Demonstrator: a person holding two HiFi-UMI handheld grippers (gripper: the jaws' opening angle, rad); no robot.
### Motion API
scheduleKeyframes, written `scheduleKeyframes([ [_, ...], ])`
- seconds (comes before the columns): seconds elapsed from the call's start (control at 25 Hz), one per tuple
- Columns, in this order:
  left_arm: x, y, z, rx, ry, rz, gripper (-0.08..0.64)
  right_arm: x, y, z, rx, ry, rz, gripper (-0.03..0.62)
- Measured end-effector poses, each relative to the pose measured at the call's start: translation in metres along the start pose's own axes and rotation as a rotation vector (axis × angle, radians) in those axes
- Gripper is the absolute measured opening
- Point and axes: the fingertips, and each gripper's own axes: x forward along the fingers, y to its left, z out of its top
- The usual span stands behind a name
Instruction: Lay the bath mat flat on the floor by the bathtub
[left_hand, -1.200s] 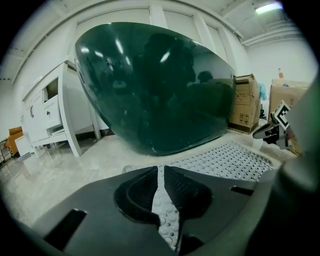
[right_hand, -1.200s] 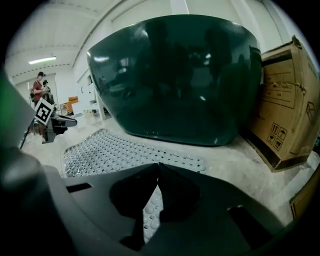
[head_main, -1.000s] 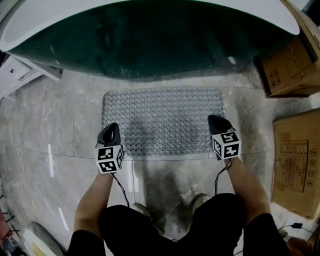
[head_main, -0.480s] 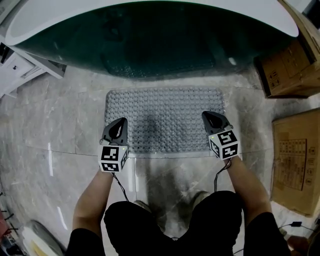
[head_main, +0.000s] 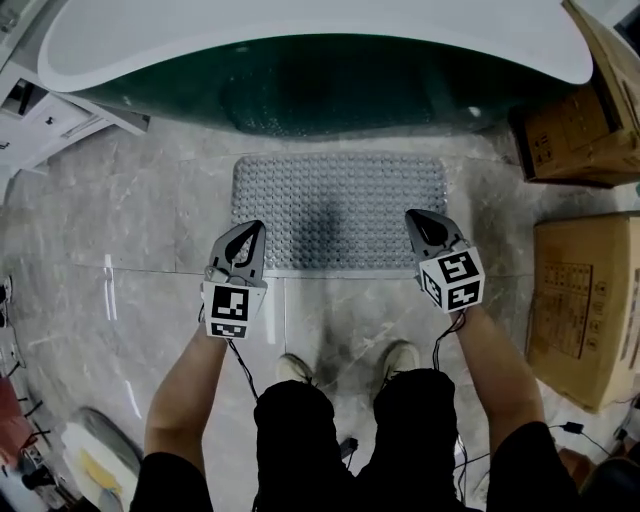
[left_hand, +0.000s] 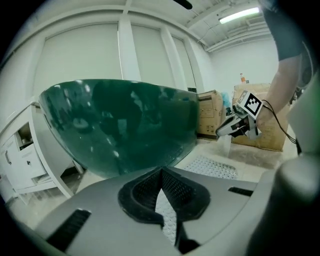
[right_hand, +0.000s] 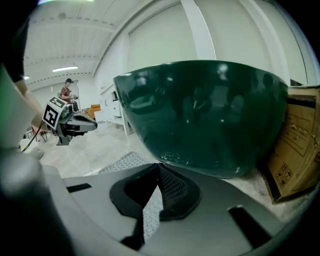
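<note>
The grey studded bath mat (head_main: 340, 210) lies flat on the marble floor, right in front of the dark green bathtub (head_main: 330, 80). My left gripper (head_main: 258, 228) hangs in the air over the mat's near left corner, shut and empty. Over the near right corner my right gripper (head_main: 412, 218) is likewise shut with nothing in it. In the left gripper view the jaw tips (left_hand: 161, 171) meet, with the mat (left_hand: 212, 167) below and the tub (left_hand: 120, 125) ahead. The right gripper view shows its tips (right_hand: 159, 166) together above the mat (right_hand: 125, 162).
Cardboard boxes (head_main: 585, 110) (head_main: 580, 310) stand on the floor at the right, close to the tub's end. A white cabinet (head_main: 40, 110) sits at the left. The person's shoes (head_main: 295, 368) are just behind the mat's near edge.
Both grippers have lifted up off the mat's near corners and now hang above it. The mat has stayed flat on the floor.
</note>
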Motion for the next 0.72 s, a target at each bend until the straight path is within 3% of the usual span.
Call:
scheduleKeyframes([
  [0.36, -0.09, -0.006, 0.147, -0.011, 0.004, -0.1, 0.015, -0.104, 0.042, 0.125, -0.002, 0.041, 0.029, 0.017],
  [0.72, -0.172, -0.002, 0.291, -0.14, -0.015, -0.148, 0.016, -0.208, 0.08, 0.277, 0.007, 0.013, 0.027, 0.017],
])
